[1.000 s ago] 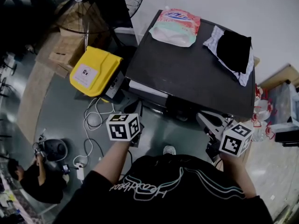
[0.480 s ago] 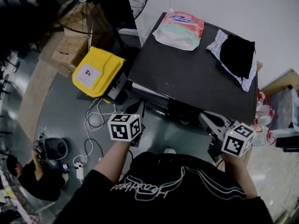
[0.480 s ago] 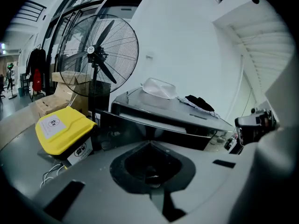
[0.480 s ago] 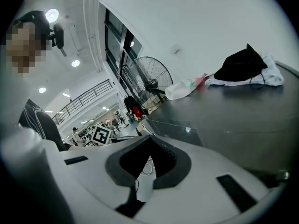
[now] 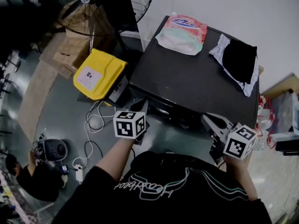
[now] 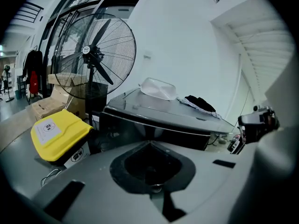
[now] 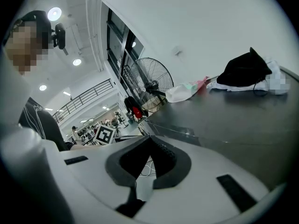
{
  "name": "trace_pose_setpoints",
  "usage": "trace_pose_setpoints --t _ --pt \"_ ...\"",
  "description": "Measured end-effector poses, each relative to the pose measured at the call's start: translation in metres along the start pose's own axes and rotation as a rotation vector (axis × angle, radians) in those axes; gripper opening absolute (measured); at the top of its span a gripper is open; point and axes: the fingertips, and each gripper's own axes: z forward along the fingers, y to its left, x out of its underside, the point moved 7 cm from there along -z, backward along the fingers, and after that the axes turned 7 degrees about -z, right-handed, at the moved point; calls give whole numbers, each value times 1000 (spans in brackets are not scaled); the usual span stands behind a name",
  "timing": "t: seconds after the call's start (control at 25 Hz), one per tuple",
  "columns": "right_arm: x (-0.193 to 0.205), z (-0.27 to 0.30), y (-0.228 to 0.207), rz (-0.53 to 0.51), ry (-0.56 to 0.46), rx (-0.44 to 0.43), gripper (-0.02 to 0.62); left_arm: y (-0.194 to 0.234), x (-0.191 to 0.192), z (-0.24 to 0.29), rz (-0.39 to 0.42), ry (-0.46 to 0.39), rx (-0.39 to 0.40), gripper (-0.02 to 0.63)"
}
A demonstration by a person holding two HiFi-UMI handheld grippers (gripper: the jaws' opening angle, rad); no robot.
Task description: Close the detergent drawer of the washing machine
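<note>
The dark washing machine stands in front of me and fills the middle of the head view. My left gripper is shut and empty, its tips at the machine's front left corner where the detergent drawer sits. The drawer looks dark, and I cannot tell how far it stands out. In the left gripper view the shut gripper points at the glossy front panel. My right gripper hangs by the front right corner, shut on nothing. Its own view has the gripper level with the machine's top.
A pink detergent pouch and a black cloth on white fabric lie on the machine's top. To the left are a yellow case, a standing fan, cardboard boxes and floor cables. A person crouches lower left.
My left gripper has moved forward to the machine's front left corner. The pale strip of the drawer seen there earlier no longer shows. The right gripper barely moved.
</note>
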Motion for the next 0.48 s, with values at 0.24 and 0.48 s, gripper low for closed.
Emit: trace_pose_setpoints --t 0.24,0.48 --pt "-2 1 1 0 -1 1 28 1 -2 0 34 10 25 21" --pt "-1 4 1 2 6 -6 28 2 -3 2 29 -1 30 23"
